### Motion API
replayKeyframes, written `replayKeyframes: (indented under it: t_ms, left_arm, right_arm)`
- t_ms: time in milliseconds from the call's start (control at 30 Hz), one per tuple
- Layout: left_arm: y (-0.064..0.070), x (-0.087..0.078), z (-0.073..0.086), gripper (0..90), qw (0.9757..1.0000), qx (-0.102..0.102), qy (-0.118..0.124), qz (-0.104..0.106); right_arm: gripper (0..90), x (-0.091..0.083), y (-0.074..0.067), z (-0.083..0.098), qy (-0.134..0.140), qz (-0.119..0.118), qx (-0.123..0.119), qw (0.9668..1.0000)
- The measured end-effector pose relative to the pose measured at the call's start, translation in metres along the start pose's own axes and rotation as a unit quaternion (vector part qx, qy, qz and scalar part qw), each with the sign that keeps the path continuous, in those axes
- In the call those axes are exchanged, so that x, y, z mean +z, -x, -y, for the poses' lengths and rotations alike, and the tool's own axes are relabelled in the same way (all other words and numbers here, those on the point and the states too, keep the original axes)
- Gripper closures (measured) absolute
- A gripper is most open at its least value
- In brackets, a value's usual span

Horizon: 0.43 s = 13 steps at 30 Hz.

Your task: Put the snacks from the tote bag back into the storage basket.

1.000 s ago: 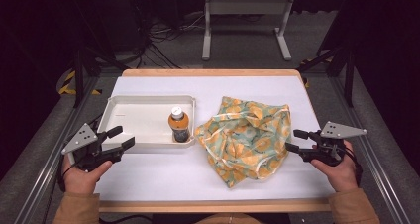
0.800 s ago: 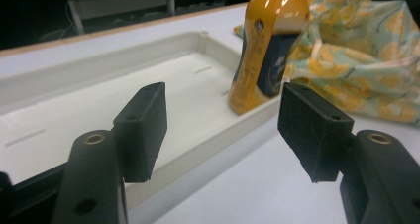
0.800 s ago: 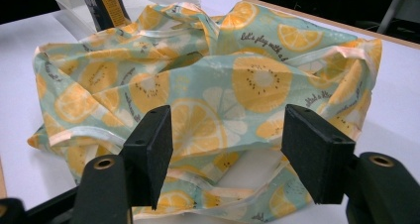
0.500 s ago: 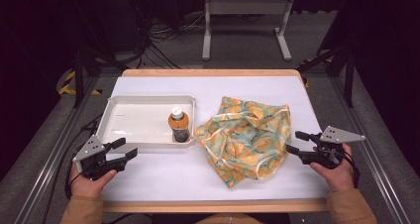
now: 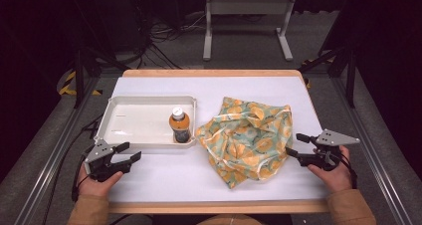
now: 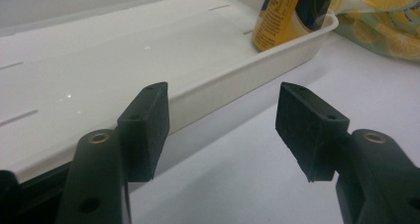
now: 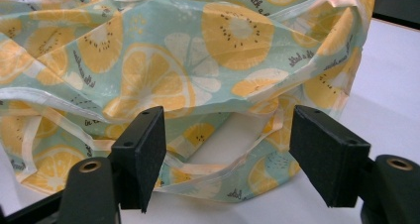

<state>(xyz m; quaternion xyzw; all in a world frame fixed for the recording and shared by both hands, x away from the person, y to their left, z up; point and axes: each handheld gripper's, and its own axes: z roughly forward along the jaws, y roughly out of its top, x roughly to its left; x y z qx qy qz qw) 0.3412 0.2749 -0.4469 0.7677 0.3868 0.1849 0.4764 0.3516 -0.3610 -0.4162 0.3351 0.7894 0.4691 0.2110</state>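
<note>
A crumpled bag (image 5: 246, 138) printed with orange slices on pale green lies on the white table, right of centre. A small bottle (image 5: 179, 126) with a white cap and orange label stands upright in the right end of a white tray (image 5: 130, 125). My left gripper (image 5: 128, 153) is open, low at the tray's near left corner, empty; the tray wall (image 6: 233, 80) and the bottle (image 6: 285, 13) lie ahead of it. At the bag's right edge my right gripper (image 5: 296, 144) stands open, its jaws either side of the bag's hem (image 7: 208, 174) without holding it.
The white table top (image 5: 164, 177) has a wooden front edge. Metal rails run along both sides. A grey frame stand (image 5: 246, 21) and cables sit on the floor beyond the far edge.
My left gripper has dropped back toward the front edge and turned to point right, along the tray's near wall. The right gripper has hardly moved.
</note>
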Motion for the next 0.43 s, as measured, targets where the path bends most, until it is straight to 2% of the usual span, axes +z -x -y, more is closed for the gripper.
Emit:
replayKeyframes:
  t_ms: [67, 133, 433]
  left_arm:
    - [-0.0003, 0.0023, 0.0001, 38.4, 0.9998, -0.005, -0.017, -0.006]
    - [-0.0016, 0.0032, 0.0012, 38.4, 0.9997, -0.012, -0.021, -0.006]
    - [-0.0041, 0.0037, 0.0042, 37.6, 0.9994, -0.019, -0.022, -0.019]
  right_arm:
    - [31.3, 0.0001, 0.0002, 0.0001, -0.001, 0.001, 0.002, 1.0]
    - [32.2, 0.0002, 0.0007, 0.0007, -0.003, -0.003, 0.006, 1.0]
    - [33.3, -0.0001, 0.0015, 0.0001, -0.005, -0.002, 0.008, 0.9999]
